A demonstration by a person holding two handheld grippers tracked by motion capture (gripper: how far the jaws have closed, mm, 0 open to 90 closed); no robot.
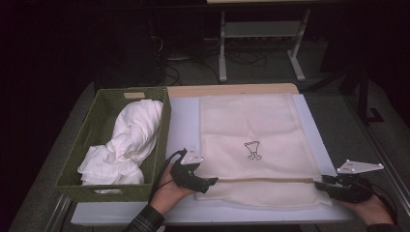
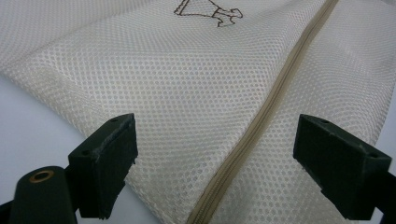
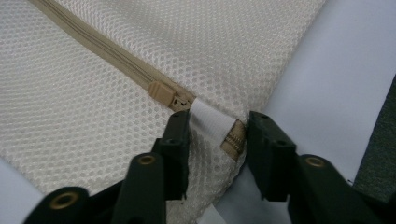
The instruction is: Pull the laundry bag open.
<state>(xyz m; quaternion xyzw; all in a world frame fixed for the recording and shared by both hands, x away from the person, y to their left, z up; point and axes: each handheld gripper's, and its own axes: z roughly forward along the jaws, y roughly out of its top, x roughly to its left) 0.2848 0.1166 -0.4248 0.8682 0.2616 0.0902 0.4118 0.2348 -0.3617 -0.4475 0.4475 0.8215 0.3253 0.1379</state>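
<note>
Cream mesh laundry bag (image 1: pixel 251 140) with a small dark embroidered figure is lying flat on the white surface (image 1: pixel 183 121), just right of the green woven basket (image 1: pixel 99 130) holding crumpled white cloth (image 1: pixel 128 137). Its tan zipper (image 1: pixel 261 180) is running across the near part of the bag, left to right between your two hands. The tan zipper slider (image 3: pixel 163 92) is sitting at the far right end, just ahead of your right gripper (image 3: pixel 218 135), so that hand is the nearer one. Its jaws are standing narrow on either side of the white tab (image 3: pixel 210 122) at the bag's corner; you cannot tell whether the pads are pressing yet. Your left gripper (image 2: pixel 215 154) is hanging wide open over the left end, straddling the zipper line and holding nothing. Judgement: the coming pull is likely running leftward along the zipper, away from that corner.
</note>
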